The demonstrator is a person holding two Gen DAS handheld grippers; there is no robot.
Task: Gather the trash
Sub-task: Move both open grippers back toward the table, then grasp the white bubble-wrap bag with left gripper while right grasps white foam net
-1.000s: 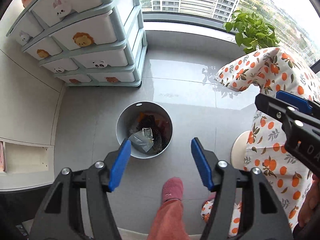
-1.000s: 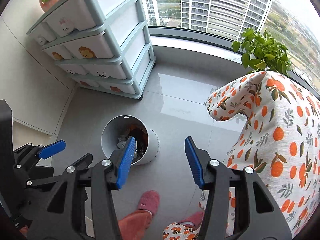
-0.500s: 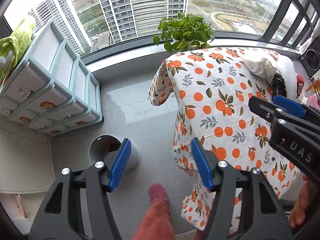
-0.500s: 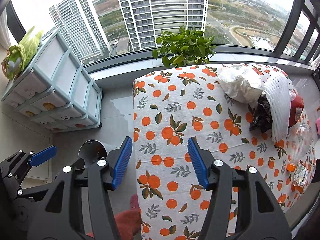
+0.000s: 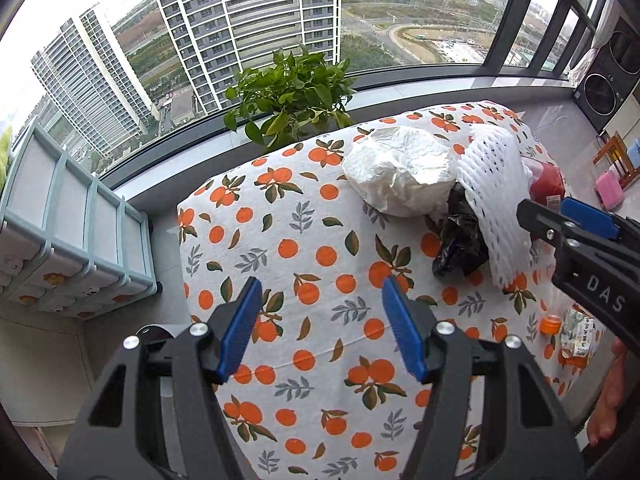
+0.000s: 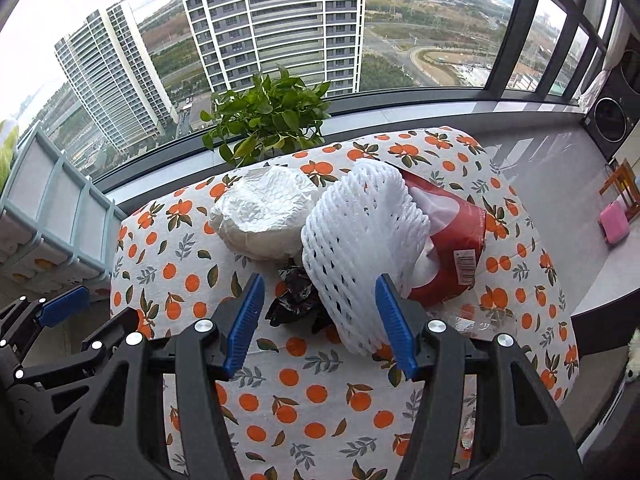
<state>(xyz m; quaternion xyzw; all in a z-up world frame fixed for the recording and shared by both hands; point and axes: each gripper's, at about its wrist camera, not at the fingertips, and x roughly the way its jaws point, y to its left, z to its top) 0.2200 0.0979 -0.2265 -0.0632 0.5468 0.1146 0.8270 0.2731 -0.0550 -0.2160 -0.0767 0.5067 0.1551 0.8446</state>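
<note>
1. Right wrist view: the trash lies in a heap on the far half of a desk [image 6: 280, 404] covered with a white cloth printed with oranges and leaves.
2. A white foam fruit net [image 6: 360, 248] sits at the middle of the heap, draped over the mouth of a red bag [image 6: 460, 252] that bears a barcode label.
3. To the left of the net a crumpled white plastic bag [image 6: 264, 212] rests on the cloth, touching it.
4. A crumpled black wrapper [image 6: 294, 296] lies just under the net's near edge, between the white bag and the net.
5. Clear plastic film [image 6: 484, 320] lies on the cloth beside the red bag's near side.
6. In the left wrist view an orange cap [image 5: 549, 324] and a printed packet [image 5: 578, 336] lie at the desk's right edge.
7. The right hand-held gripper [image 6: 320, 320] hangs above the heap with its blue pads spread and nothing between them; its jaws have just been opening. The net and black wrapper show in the gap, untouched.
8. The left hand-held gripper [image 5: 320, 322] is over bare cloth, jaws apart and empty, well short of the heap.
9. Beyond the desk a leafy potted plant [image 6: 268, 116] stands on the window ledge.
10. A pale blue drawer unit [image 5: 68, 236] stands on the floor to the left.
</note>
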